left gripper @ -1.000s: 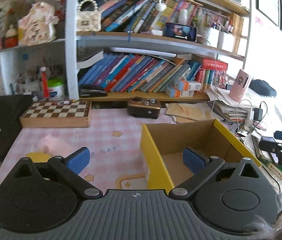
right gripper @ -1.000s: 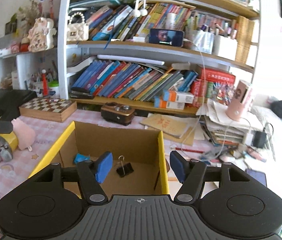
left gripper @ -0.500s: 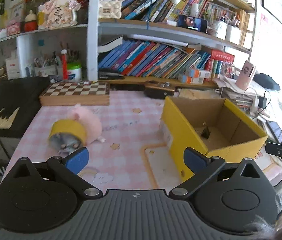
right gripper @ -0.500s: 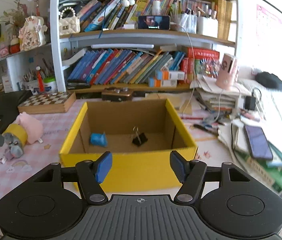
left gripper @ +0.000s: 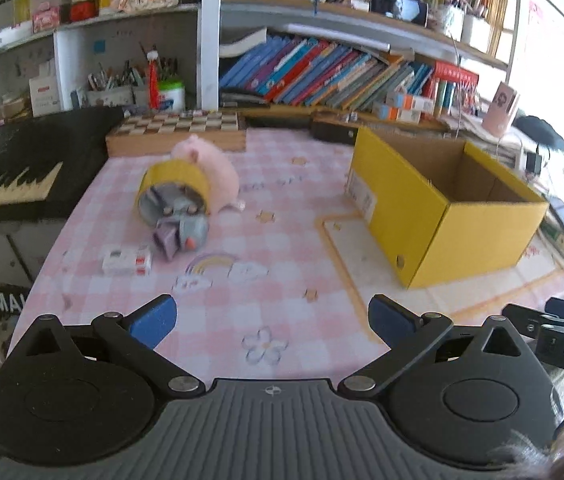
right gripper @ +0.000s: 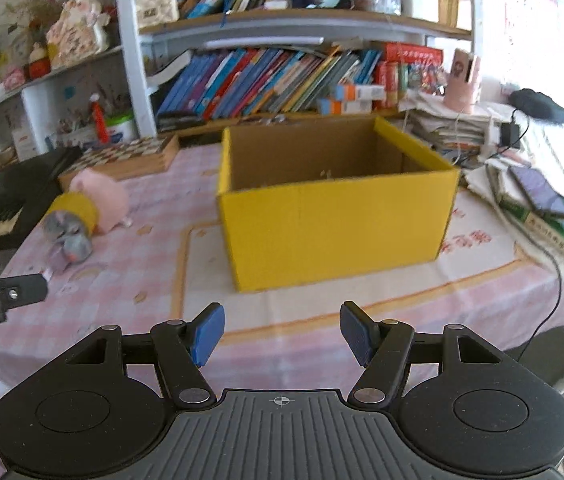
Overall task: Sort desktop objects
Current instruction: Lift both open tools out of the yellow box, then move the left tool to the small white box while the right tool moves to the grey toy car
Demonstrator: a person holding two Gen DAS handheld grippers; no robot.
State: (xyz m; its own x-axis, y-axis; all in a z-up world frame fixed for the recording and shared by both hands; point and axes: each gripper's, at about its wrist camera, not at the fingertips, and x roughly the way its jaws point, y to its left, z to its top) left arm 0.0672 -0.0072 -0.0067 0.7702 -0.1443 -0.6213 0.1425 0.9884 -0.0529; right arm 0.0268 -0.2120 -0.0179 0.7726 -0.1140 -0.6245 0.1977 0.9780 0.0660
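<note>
A yellow cardboard box (left gripper: 438, 216) (right gripper: 334, 216) stands open on the pink checked tablecloth (left gripper: 274, 264). Left of it lie a pink plush toy (left gripper: 210, 168) (right gripper: 102, 196), a yellow tape roll (left gripper: 174, 188) (right gripper: 76, 208) leaning on it, a small grey toy (left gripper: 186, 232) (right gripper: 76, 246) and a white and red eraser (left gripper: 128, 260). My left gripper (left gripper: 272, 322) is open and empty, well short of these objects. My right gripper (right gripper: 282, 332) is open and empty, in front of the box. The box's inside is hidden from both views.
A wooden chessboard box (left gripper: 178, 132) lies behind the plush. A black keyboard (left gripper: 10, 168) borders the table's left side. Stacked books and a phone (right gripper: 538, 192) lie to the right. Bookshelves (left gripper: 342, 76) fill the back.
Both grippers have pulled back from the box toward the table's near edge. The box looks smaller and its contents have dropped out of sight. Both stay open.
</note>
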